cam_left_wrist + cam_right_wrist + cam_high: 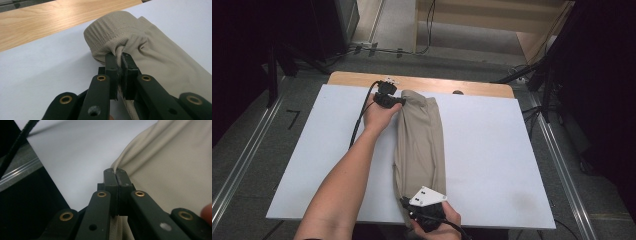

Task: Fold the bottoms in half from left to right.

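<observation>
While the person's right hand (439,220) is sitting at the near edge of the desk (492,150), the right tongs (408,206) are clamping shut on the near end of the beige garment (419,145), and the grey three-cornered plate is riding on top of them. From the right gripper view, the two black jaws are pressing flat together on a thin fold of the cloth (175,165) at its edge, with the white desk surface (80,152) running off to the left of it. Moving up the desk, the garment is lying as a long, narrow folded strip, stretching from the near edge to the far side, roughly along the middle of the white sheet. Over on the far end now, the left hand (379,114) is reaching in with its forearm crossing the sheet, and the left tongs (401,101) are pinching the garment's far end. From the left gripper view, those jaws (119,63) are biting closed on a bunched gather of fabric just below the ribbed band (112,27), which is bulging up in a rounded roll. Beyond that, a strip of bare wood (362,78) is showing along the desk's far edge.
</observation>
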`<act>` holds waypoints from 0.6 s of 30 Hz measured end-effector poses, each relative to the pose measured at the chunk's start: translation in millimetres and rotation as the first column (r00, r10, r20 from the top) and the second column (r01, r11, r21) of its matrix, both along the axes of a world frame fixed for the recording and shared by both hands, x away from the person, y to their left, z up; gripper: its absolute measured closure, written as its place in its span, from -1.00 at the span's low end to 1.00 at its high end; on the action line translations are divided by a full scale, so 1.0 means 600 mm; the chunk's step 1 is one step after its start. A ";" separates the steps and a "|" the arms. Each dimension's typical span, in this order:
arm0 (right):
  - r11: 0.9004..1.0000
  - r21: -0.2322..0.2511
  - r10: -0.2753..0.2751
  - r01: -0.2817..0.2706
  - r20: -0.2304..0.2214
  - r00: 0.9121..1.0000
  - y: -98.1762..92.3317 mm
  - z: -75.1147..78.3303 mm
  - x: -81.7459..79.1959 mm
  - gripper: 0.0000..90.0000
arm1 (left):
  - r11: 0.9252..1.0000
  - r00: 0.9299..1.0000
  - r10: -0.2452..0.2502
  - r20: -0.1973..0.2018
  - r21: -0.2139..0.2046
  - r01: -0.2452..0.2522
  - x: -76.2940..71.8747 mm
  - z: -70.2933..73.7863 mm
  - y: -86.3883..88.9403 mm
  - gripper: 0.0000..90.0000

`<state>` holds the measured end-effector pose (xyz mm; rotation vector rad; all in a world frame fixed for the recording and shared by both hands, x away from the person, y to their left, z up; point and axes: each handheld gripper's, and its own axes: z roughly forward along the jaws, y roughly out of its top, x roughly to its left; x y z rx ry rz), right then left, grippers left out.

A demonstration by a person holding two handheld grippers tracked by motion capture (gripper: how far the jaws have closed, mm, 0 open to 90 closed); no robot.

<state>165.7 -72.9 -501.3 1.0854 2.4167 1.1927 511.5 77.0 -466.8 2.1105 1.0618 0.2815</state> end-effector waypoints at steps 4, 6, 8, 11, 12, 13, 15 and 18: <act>1.000 0.011 0.025 -0.025 0.003 1.000 0.028 0.003 0.004 0.95 | 1.000 1.000 0.005 -0.002 0.004 -0.005 0.001 0.003 0.016 0.92; 0.999 0.017 0.030 -0.030 0.001 1.000 0.038 0.006 0.005 0.95 | 1.000 1.000 0.009 0.001 0.010 -0.009 0.002 0.002 0.023 0.92; 0.999 0.019 0.043 -0.043 0.007 0.999 0.047 0.008 0.008 0.95 | 1.000 1.000 0.015 0.002 0.023 -0.015 0.003 0.000 0.027 0.92; 0.998 0.036 0.053 -0.052 -0.021 0.998 0.057 0.005 0.016 0.93 | 0.998 0.998 0.059 0.022 -0.028 -0.058 -0.001 -0.007 0.036 0.65; 0.997 0.052 0.062 -0.060 -0.035 0.997 0.058 0.002 0.021 0.85 | 0.995 0.996 0.082 0.025 -0.058 -0.080 -0.003 -0.007 0.041 0.41; 0.996 0.063 0.067 -0.064 -0.047 0.997 0.058 0.000 0.025 0.56 | 0.991 0.995 0.095 0.025 -0.091 -0.093 -0.005 -0.007 0.046 0.22; 0.994 0.085 0.074 -0.068 -0.067 0.995 0.056 -0.001 0.032 0.14 | 0.986 0.995 0.098 0.028 -0.139 -0.094 -0.012 -0.002 0.058 -0.05; 0.993 0.089 0.084 -0.081 -0.025 0.996 0.049 0.007 0.031 -0.35 | 0.979 0.997 0.071 0.043 -0.194 -0.061 -0.030 0.007 0.077 -0.29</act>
